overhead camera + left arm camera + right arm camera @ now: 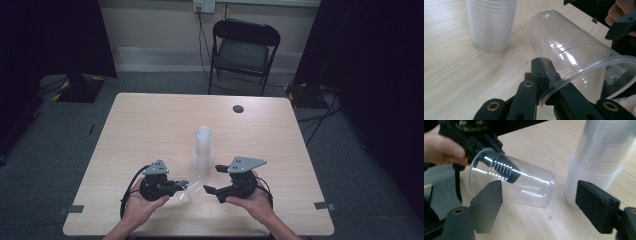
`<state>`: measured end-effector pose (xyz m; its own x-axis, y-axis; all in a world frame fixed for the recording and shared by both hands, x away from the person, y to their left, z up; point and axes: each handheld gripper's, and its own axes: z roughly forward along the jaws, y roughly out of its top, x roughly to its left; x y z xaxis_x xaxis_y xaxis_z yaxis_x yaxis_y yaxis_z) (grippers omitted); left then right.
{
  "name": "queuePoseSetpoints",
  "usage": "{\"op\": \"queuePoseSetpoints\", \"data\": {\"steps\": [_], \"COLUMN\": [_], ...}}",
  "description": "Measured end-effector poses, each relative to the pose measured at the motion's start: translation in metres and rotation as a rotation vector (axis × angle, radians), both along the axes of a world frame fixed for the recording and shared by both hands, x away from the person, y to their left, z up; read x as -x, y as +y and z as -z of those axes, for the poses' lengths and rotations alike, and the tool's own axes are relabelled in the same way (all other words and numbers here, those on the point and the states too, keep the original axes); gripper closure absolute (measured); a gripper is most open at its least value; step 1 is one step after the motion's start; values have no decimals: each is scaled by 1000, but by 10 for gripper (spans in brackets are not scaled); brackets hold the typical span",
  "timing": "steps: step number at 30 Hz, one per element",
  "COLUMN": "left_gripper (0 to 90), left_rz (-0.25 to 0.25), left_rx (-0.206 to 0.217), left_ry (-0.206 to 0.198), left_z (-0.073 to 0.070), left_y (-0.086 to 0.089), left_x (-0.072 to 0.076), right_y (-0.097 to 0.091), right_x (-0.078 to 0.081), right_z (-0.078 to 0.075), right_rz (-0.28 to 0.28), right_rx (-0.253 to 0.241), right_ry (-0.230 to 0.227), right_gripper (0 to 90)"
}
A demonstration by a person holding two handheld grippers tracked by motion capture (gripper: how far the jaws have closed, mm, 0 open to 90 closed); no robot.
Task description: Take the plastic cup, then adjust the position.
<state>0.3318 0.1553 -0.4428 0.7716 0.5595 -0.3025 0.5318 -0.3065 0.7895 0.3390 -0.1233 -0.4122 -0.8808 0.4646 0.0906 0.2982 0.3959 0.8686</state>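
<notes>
A clear cup (571, 47) is held tilted just beside the cup stack (203, 146), its rim pinched by the closed fingers (541, 72) of the left gripper (176, 186). The fingers (596, 205) of the right gripper (214, 179) are spread wide, apart from the cup, touching nothing, above the desk (150, 125).

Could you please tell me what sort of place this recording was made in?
Probably a lab or studio set up for recording: a bare wooden table on grey carpet, dark curtains at both sides, a folding chair against the wall, and cables running to a wall socket.
</notes>
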Motion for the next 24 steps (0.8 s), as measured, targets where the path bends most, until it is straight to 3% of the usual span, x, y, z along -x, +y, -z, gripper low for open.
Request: {"op": "queuePoseSetpoints", "data": {"steps": [4,7,11,19,24], "left_gripper": [899,900,900,900,900], "left_rz": [24,33,56,86,92], "left_rx": [21,5,-14,-43,-40], "left_ry": [35,79,96,122,167], "left_z": [-1,-1,-2,0,-1], "left_y": [0,0,-3,-7,-6], "left_x": [-2,-3,-3,-5,-9], "right_y": [4,8,12,20,22], "right_x": [5,8,11,13,13], "right_z": [1,0,2,8,7], "right_rz": [-30,-64,-102,-138,-157], "right_rx": [48,91,129,200,226], "right_ry": [-52,-94,-121,-142,-158], "right_gripper": [250,257,248,192,179]}}
